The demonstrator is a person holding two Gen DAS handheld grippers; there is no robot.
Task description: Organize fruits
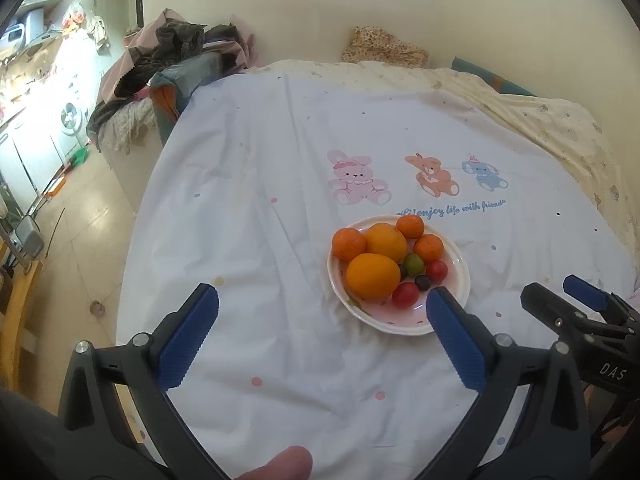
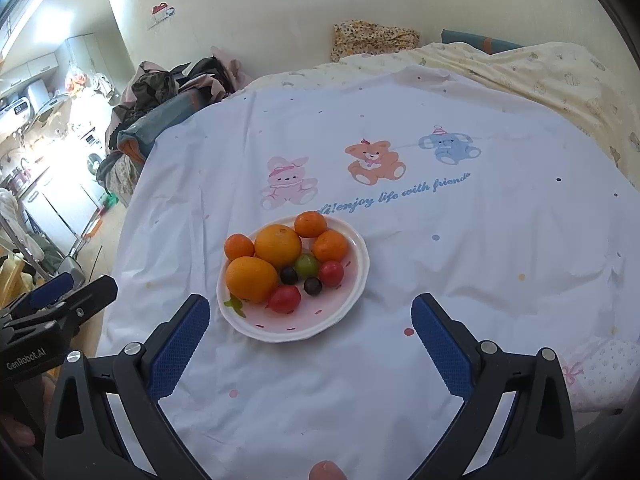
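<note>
Orange fruit mostly: I've got two big oranges (image 2: 278, 245), three little mandarins (image 2: 330, 245), a couple of red cherry tomatoes (image 2: 284, 299), a green one and two dark grapes (image 2: 313, 285) all piled in a white plate (image 2: 352, 304) with a pinkish inside, sitting on the white cartoon-animal sheet (image 2: 460, 280) that covers the bed. My left gripper (image 1: 322, 305) hangs just short of the plate with its blue fingers (image 1: 188, 336) spread wide and empty, the right-hand one overlapping the plate's near rim in that view. My right gripper (image 2: 310, 312) is likewise wide open and holding nothing, plate between its fingertips, with a clothes pile (image 2: 172, 84) off at the bed's far left.
</note>
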